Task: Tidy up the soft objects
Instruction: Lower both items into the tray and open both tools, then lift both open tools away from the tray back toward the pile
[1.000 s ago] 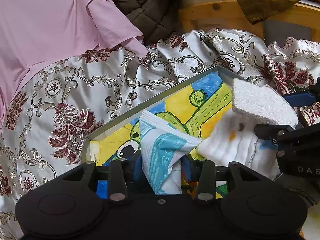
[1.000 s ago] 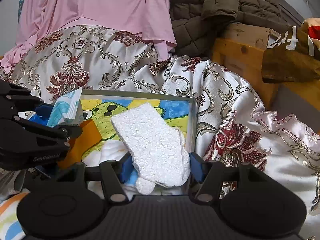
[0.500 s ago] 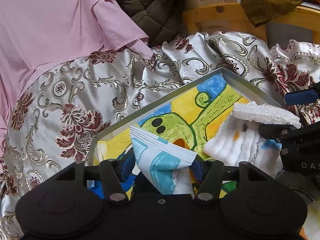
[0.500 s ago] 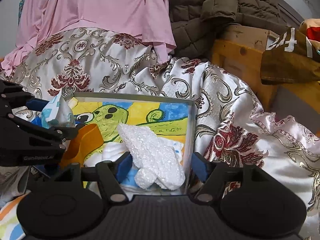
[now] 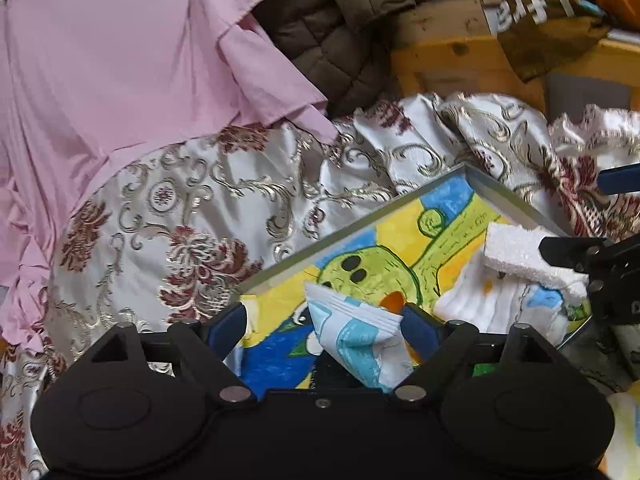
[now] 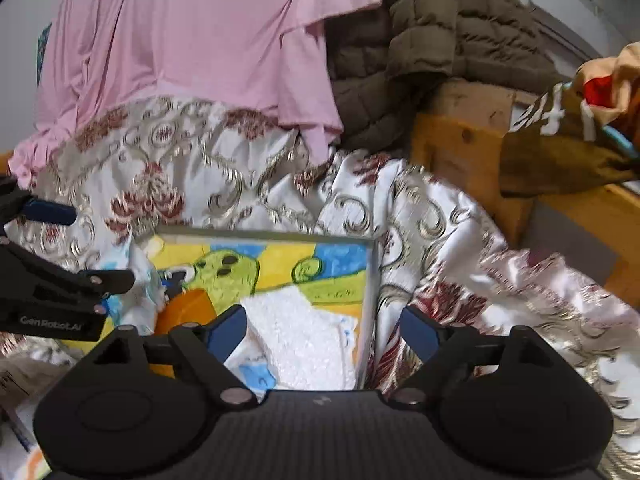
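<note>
Both tongs, left [image 5: 322,326] and right [image 6: 323,328], have just been opening and hold nothing (floral bedspread [image 5: 192,216] all round); tissue pack [image 5: 356,340] and foam [image 6: 296,332] lie in the tray [image 6: 264,235], pink cloth [image 6: 200,40] at twelve o'clock.

Counted one tray [image 5: 352,229] with cartoon art. In it: one blue-and-white tissue pack [image 5: 356,332], one white foam piece [image 5: 520,256], one white cloth [image 5: 492,304]. Two tools: left tool [image 5: 324,326], right tool [image 6: 322,328]. Beyond them, one pink garment [image 5: 132,76], one brown quilted jacket [image 6: 432,40], one floral satin bedspread [image 5: 192,216].
</note>
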Action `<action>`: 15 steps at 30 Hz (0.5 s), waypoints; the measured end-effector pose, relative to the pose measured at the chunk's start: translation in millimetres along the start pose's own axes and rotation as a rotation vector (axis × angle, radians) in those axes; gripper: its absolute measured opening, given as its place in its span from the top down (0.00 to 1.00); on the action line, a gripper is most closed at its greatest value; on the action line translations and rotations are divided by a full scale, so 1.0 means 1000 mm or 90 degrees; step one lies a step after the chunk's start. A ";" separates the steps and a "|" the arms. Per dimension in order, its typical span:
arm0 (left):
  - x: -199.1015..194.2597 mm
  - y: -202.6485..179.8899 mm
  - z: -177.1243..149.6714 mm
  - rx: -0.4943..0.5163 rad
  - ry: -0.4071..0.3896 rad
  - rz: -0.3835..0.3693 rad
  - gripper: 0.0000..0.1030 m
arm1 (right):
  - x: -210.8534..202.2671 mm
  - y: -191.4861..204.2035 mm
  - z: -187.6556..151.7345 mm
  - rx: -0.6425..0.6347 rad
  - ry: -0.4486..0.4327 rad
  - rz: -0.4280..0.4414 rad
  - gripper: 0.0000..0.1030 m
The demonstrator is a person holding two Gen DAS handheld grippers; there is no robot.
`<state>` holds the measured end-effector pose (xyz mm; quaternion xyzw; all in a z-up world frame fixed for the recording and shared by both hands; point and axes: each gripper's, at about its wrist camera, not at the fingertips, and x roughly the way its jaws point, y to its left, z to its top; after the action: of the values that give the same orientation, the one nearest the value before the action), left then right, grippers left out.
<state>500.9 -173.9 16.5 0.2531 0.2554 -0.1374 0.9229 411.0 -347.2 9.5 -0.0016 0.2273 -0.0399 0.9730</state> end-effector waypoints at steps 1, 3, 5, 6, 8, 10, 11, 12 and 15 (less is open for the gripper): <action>-0.006 0.003 0.001 -0.008 -0.003 0.002 0.15 | -0.007 -0.001 0.002 0.006 -0.012 0.000 0.12; -0.021 0.011 0.001 -0.028 -0.011 0.005 0.14 | -0.022 -0.004 0.007 0.018 -0.037 0.001 0.10; -0.037 0.019 0.000 -0.055 -0.024 0.006 0.11 | -0.039 -0.006 0.013 0.031 -0.064 0.004 0.08; -0.046 0.023 -0.001 -0.070 -0.032 0.006 0.08 | -0.048 -0.007 0.015 0.037 -0.079 0.006 0.07; -0.062 0.027 -0.002 -0.090 -0.047 0.007 0.08 | -0.067 -0.008 0.019 0.044 -0.103 0.007 0.06; -0.076 0.030 -0.004 -0.099 -0.057 0.008 0.08 | -0.085 -0.007 0.021 0.044 -0.123 0.004 0.05; -0.083 0.031 -0.005 -0.104 -0.063 0.009 0.08 | -0.094 -0.007 0.022 0.041 -0.132 0.002 0.05; -0.091 0.033 -0.006 -0.111 -0.068 0.009 0.08 | -0.104 -0.006 0.022 0.039 -0.142 -0.001 0.04; -0.119 0.035 -0.012 -0.138 -0.089 0.007 0.08 | -0.132 -0.006 0.021 0.045 -0.173 -0.001 0.02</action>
<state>410.4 -123.1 86.5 0.1435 0.2023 -0.1210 0.9612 302.2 -343.6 86.8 0.0270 0.0922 -0.0484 0.9942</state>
